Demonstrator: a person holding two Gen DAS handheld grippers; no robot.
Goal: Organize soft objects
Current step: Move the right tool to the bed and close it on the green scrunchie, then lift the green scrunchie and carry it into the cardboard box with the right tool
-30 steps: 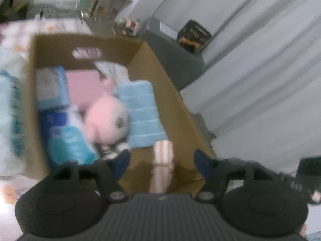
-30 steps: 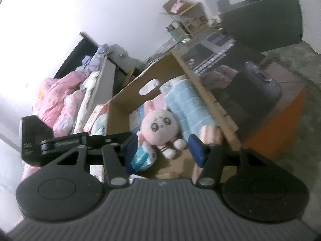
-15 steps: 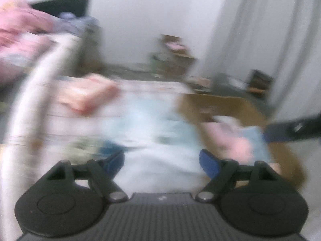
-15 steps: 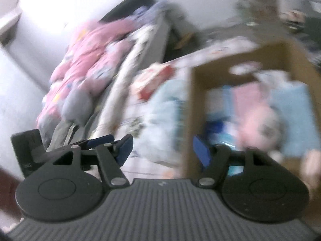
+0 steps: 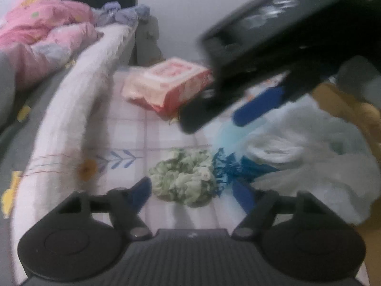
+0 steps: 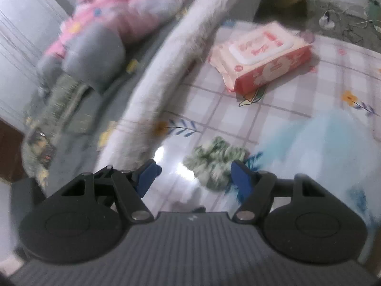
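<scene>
A green-and-white scrunchie point(image 5: 184, 177) lies on the checked floral tablecloth point(image 5: 147, 140), just ahead of my open, empty left gripper point(image 5: 191, 194). It also shows in the right wrist view point(image 6: 214, 160), between the blue fingertips of my open, empty right gripper point(image 6: 197, 175). A pink wet-wipes pack point(image 5: 166, 84) lies farther back, also seen from the right wrist point(image 6: 262, 54). A clear plastic bag with blue print point(image 5: 297, 157) lies right of the scrunchie. The right gripper's body point(image 5: 273, 47) hangs over the table in the left wrist view.
A white fluffy blanket edge point(image 5: 69, 109) borders the table on the left, with pink bedding point(image 5: 35, 35) behind it. The brown cardboard box edge point(image 5: 345, 104) shows at the right. Bedding and grey cloth point(image 6: 95, 47) fill the left of the right wrist view.
Both grippers swung left, away from the cardboard box of soft things, and now point down at the tablecloth with the scrunchie. Both stay open and empty.
</scene>
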